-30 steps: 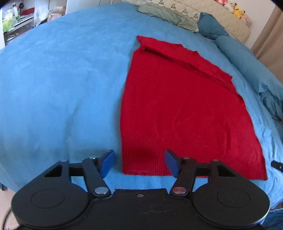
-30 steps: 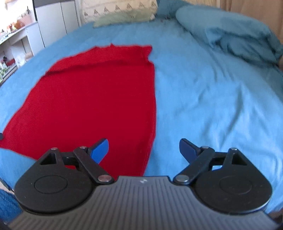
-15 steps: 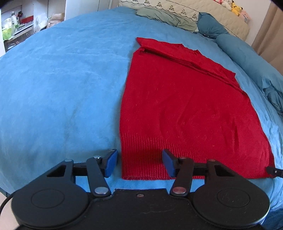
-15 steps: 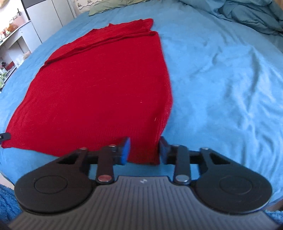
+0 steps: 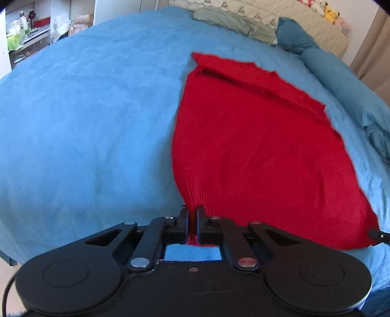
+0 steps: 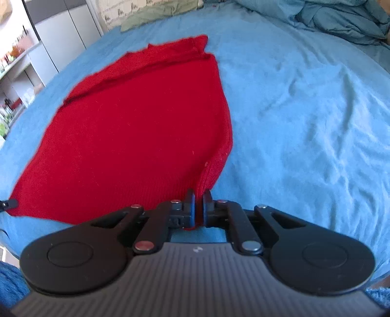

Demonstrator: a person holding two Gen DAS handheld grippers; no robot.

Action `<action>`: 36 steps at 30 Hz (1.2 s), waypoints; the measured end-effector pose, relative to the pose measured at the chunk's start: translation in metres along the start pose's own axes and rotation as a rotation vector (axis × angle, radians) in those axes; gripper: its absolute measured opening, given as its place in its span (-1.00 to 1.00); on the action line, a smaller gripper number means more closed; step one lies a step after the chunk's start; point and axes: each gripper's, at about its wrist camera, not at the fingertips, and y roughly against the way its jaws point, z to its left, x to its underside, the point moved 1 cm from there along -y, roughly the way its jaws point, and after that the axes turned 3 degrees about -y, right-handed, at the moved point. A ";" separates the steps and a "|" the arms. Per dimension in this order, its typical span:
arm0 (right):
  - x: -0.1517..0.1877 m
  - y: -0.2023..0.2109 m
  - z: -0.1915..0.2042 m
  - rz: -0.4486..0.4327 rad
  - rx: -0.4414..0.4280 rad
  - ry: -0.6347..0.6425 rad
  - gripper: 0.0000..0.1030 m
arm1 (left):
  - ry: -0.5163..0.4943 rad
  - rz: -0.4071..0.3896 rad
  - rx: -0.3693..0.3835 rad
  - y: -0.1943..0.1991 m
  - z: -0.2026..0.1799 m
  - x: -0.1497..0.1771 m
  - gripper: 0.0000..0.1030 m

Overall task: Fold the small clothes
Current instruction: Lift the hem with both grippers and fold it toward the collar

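A red knitted garment [image 5: 256,146] lies spread on a bed covered with a blue blanket [image 5: 85,122], its ribbed hem toward the cameras and its far end folded over in a narrow band. The left gripper [image 5: 192,214] has its jaws closed on the near left corner of the hem, with a sliver of red fabric showing between them. The right gripper [image 6: 198,198] has its jaws closed on the near right corner of the same hem, and the knit there bunches into a raised ridge leading into the jaws. Both corners are pulled up slightly off the blanket. Beyond the garment lie a green cloth [image 5: 231,22], a teal pillow [image 5: 292,36] and rumpled blue bedding [image 6: 341,22].
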 end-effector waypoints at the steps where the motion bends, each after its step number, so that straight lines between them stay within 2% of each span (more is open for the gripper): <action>1: -0.004 0.006 0.002 -0.012 -0.010 -0.004 -0.59 | -0.006 -0.016 0.006 0.007 -0.003 -0.005 -0.89; 7: -0.066 0.044 0.011 -0.108 -0.109 -0.016 -0.60 | -0.067 -0.149 0.040 0.055 -0.021 -0.055 -0.90; 10: -0.113 0.049 0.018 -0.162 -0.154 -0.007 -0.60 | -0.065 -0.228 0.054 0.065 -0.029 -0.103 -0.90; 14: -0.188 0.034 0.028 -0.217 -0.201 -0.021 -0.60 | -0.021 -0.330 0.049 0.052 -0.042 -0.180 -0.93; 17: -0.251 0.000 0.036 -0.234 -0.216 -0.033 -0.60 | 0.006 -0.368 0.039 0.018 -0.061 -0.242 -0.93; 20: -0.308 -0.056 0.040 -0.218 -0.204 -0.045 -0.60 | 0.023 -0.382 0.012 -0.034 -0.068 -0.300 -0.93; 24: -0.361 -0.150 0.043 -0.181 -0.159 -0.022 -0.60 | 0.070 -0.355 -0.029 -0.115 -0.068 -0.348 -0.93; 27: -0.370 -0.226 0.039 -0.141 -0.143 -0.028 -0.60 | 0.083 -0.298 -0.101 -0.187 -0.065 -0.363 -0.94; 30: -0.362 -0.287 0.032 -0.119 -0.116 -0.034 -0.60 | 0.065 -0.253 -0.159 -0.243 -0.059 -0.359 -0.94; 33: -0.359 -0.320 0.023 -0.132 -0.104 -0.049 -0.60 | 0.055 -0.259 -0.195 -0.271 -0.056 -0.357 -0.94; 36: -0.359 -0.330 0.018 -0.162 -0.121 -0.054 -0.55 | 0.064 -0.264 -0.202 -0.282 -0.053 -0.355 -0.92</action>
